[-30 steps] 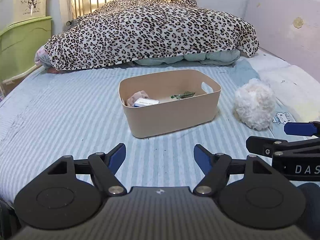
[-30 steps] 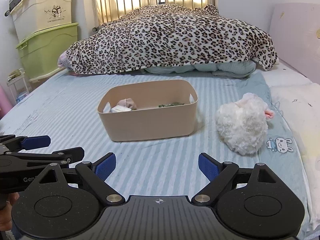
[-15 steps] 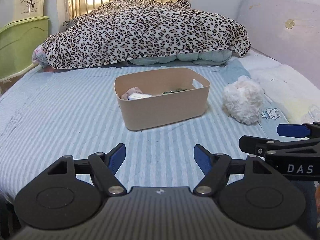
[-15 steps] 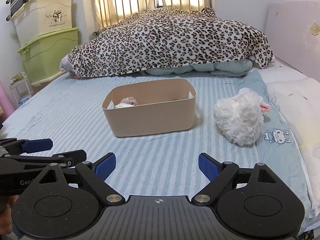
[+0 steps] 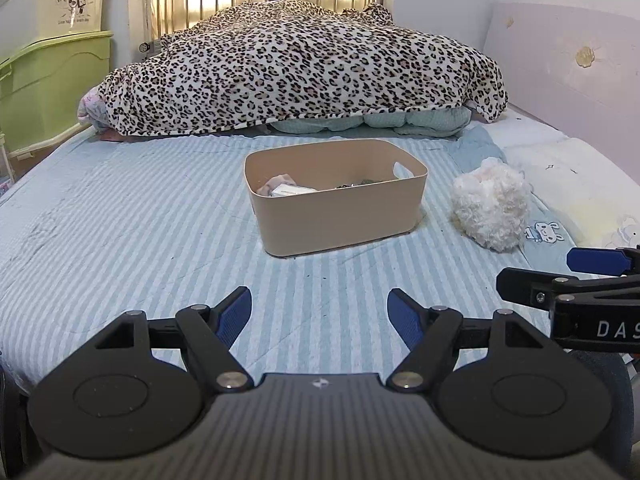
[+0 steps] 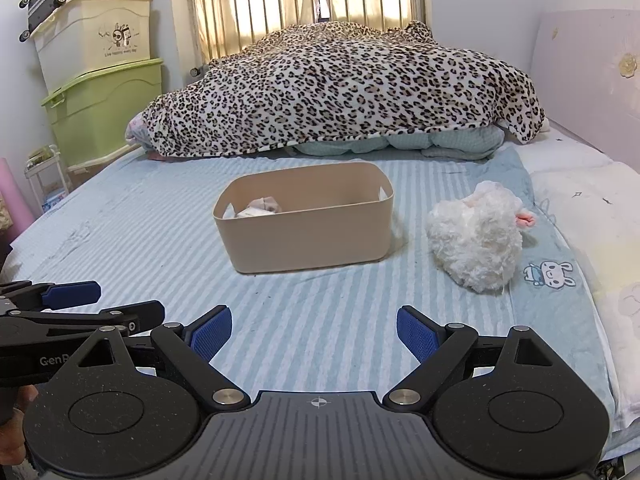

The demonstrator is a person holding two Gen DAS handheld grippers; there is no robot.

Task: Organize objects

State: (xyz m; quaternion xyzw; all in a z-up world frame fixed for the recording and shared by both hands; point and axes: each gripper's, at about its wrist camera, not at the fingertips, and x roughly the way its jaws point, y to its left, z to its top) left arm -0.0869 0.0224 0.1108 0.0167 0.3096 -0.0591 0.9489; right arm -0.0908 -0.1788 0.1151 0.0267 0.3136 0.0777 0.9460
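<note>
A beige bin stands mid-bed on the blue striped sheet; it also shows in the right wrist view. Inside it lie a pinkish cloth, a white packet and a dark small item. A white fluffy plush toy lies to the right of the bin, also seen in the right wrist view. My left gripper is open and empty, well short of the bin. My right gripper is open and empty, beside the left one.
A leopard-print blanket is heaped at the far end of the bed over teal bedding. Green and cream storage boxes stand at the left with a suitcase on top. A pale pillow and a lilac panel lie to the right.
Both grippers have drawn back and risen a little, so the bin and the plush toy look farther away. Both stay open and empty.
</note>
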